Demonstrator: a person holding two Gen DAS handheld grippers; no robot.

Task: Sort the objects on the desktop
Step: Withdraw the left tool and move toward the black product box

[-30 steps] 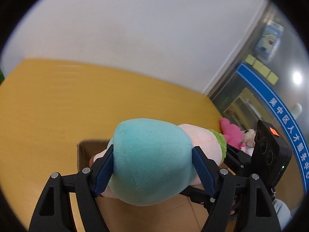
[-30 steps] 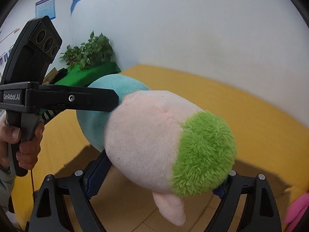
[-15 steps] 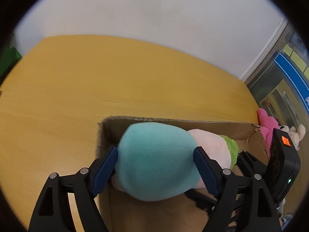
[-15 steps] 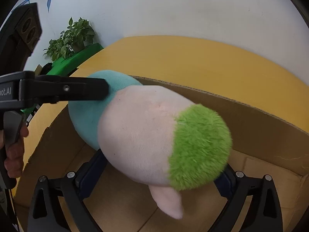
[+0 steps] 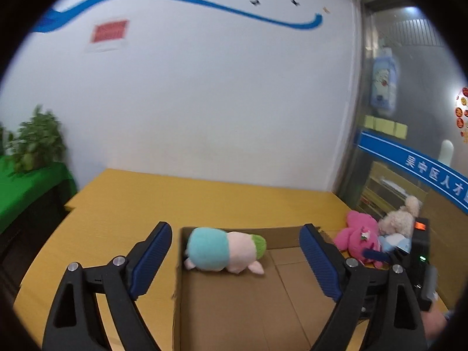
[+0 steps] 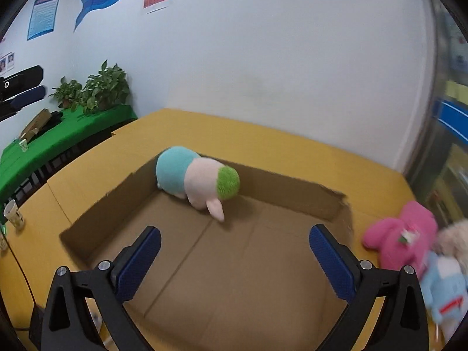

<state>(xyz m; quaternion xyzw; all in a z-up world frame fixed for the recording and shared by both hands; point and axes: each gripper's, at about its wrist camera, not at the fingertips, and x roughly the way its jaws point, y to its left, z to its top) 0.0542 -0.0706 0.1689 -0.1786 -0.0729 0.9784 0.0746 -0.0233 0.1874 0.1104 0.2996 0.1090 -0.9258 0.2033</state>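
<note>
Left gripper (image 5: 235,241): jaws wide apart, just been opening, nothing between pads, clear of toy. Right gripper (image 6: 235,247): same, spread wide, just been opening, nothing gripped, hanging over near half of box floor.

Plush toy (image 6: 197,180) inside cardboard box (image 6: 292,188), lying at far left corner, against back wall, resting on box floor. Three colour bands along body: teal at one end, pale pink middle, fuzzy green cap at other end. Small pink stubby feet poking out underneath, one toward box middle. Soft, rounded, sausage-like shape.

Long axis level, running along back wall of box; teal end toward left wall, green end toward box centre. Same reading in left wrist view: plush toy (image 5: 225,248) lying sideways, teal left, green right.

Counts: one plush in box; one cardboard box (image 5: 278,235), open top, low walls, torn far right corner. Outside box, to its right on yellow table (image 6: 292,146): one pink plush (image 6: 402,234), one cream plush (image 6: 456,241), one light blue plush (image 6: 447,292), bunched together, touching. Blurred in right view. Two grippers. One paper cup (image 6: 13,215) on table at left edge. Potted plants (image 6: 93,89) on green-covered side table (image 6: 58,137), well apart.
</note>
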